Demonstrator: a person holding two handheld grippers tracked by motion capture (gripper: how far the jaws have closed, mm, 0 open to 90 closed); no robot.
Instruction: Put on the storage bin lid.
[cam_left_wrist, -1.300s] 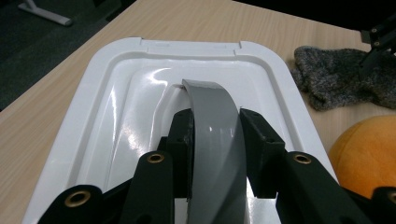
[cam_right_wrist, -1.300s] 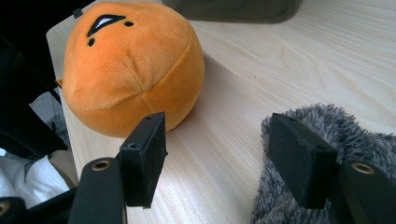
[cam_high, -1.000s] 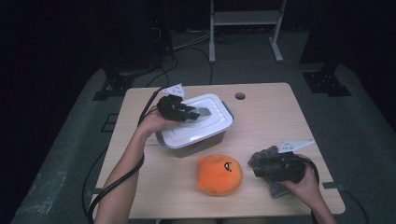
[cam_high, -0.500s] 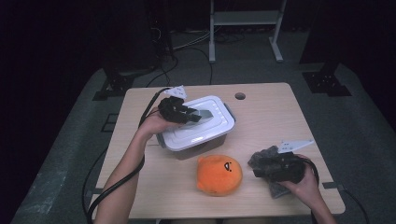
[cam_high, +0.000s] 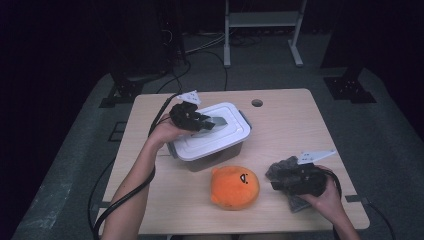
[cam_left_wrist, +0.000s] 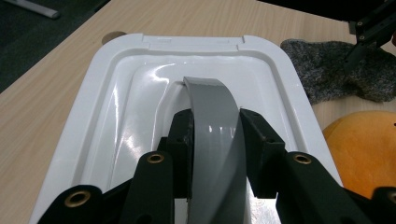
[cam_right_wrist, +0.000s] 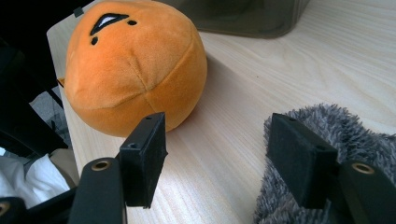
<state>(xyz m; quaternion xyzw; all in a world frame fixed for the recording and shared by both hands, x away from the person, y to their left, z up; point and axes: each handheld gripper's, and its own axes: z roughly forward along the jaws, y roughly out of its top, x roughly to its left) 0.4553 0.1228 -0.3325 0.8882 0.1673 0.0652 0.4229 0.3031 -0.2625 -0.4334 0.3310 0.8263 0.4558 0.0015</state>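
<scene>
Now, left of centre in the high view, our left gripper pinches the grey handle on the white box lid. Lower centre sits the orange plush toy; lower right, our right gripper gapes empty over the grey cloth.

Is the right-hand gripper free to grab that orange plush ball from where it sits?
Probably yes. The right gripper is open with nothing between its jaws, and the orange plush ball sits just ahead, with bare table between.
</scene>
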